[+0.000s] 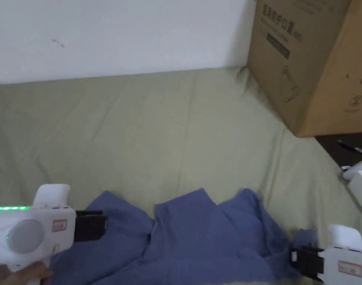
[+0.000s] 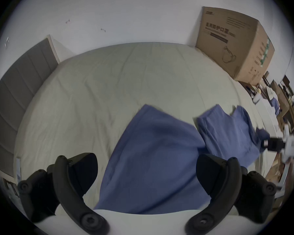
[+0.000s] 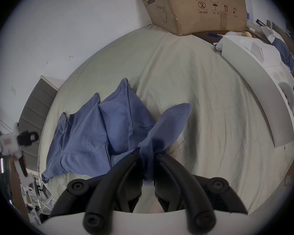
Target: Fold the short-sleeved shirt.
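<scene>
A blue short-sleeved shirt (image 1: 198, 237) lies rumpled on the pale green sheet (image 1: 157, 130) at the near edge of the bed. My left gripper (image 1: 98, 224) hovers over the shirt's left part; in the left gripper view its jaws stand wide apart above the blue cloth (image 2: 151, 154), holding nothing. My right gripper (image 1: 297, 259) is at the shirt's right end. In the right gripper view (image 3: 148, 155) its jaws are closed on a bunched fold of the shirt (image 3: 159, 131), which fans out beyond them.
A large cardboard box (image 1: 310, 63) stands at the bed's far right corner against the white wall. A white object (image 1: 360, 185) and a dark surface with a pen (image 1: 352, 148) lie to the right. A grey headboard (image 2: 15, 89) is at the left.
</scene>
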Action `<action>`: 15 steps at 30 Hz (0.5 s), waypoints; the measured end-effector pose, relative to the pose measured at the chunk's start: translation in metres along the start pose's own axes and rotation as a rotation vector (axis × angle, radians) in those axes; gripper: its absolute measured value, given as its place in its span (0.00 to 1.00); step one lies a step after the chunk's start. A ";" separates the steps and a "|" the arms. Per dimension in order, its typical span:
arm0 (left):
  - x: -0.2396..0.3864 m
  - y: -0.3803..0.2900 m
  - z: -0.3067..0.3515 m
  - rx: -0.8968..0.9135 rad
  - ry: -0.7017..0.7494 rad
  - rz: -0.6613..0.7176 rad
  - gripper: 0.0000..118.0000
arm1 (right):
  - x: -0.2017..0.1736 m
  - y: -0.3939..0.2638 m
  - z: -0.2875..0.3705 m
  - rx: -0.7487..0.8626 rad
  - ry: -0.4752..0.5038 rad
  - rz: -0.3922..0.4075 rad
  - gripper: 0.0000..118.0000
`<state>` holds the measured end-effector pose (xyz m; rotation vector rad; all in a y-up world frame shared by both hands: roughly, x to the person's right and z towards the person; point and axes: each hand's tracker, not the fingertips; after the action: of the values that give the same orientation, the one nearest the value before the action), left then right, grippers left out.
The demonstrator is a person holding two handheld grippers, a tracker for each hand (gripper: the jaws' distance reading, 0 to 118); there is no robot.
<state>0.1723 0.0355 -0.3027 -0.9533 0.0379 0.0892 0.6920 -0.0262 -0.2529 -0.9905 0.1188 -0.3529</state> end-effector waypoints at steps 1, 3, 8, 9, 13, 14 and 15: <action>-0.003 0.010 -0.011 -0.015 0.005 0.017 0.97 | -0.001 0.003 0.002 -0.003 0.004 0.008 0.10; -0.003 0.034 -0.038 -0.045 0.025 0.046 0.97 | -0.003 0.002 0.002 -0.007 -0.001 0.022 0.10; 0.003 0.063 -0.098 -0.122 0.021 0.015 0.97 | -0.001 0.001 0.002 -0.019 -0.015 0.047 0.10; 0.006 0.066 -0.109 -0.138 0.004 0.013 0.96 | -0.005 0.001 0.002 -0.020 -0.019 0.051 0.10; 0.014 0.065 -0.151 -0.222 0.048 -0.034 0.83 | -0.003 0.003 -0.001 -0.029 -0.011 0.054 0.10; 0.021 0.060 -0.154 -0.236 0.061 -0.036 0.72 | -0.003 0.003 -0.002 -0.032 -0.014 0.053 0.10; 0.023 0.057 -0.154 -0.220 0.070 -0.026 0.71 | -0.002 0.002 -0.003 -0.036 -0.015 0.049 0.10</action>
<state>0.1914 -0.0559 -0.4398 -1.1766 0.0820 0.0363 0.6897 -0.0268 -0.2566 -1.0238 0.1360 -0.2990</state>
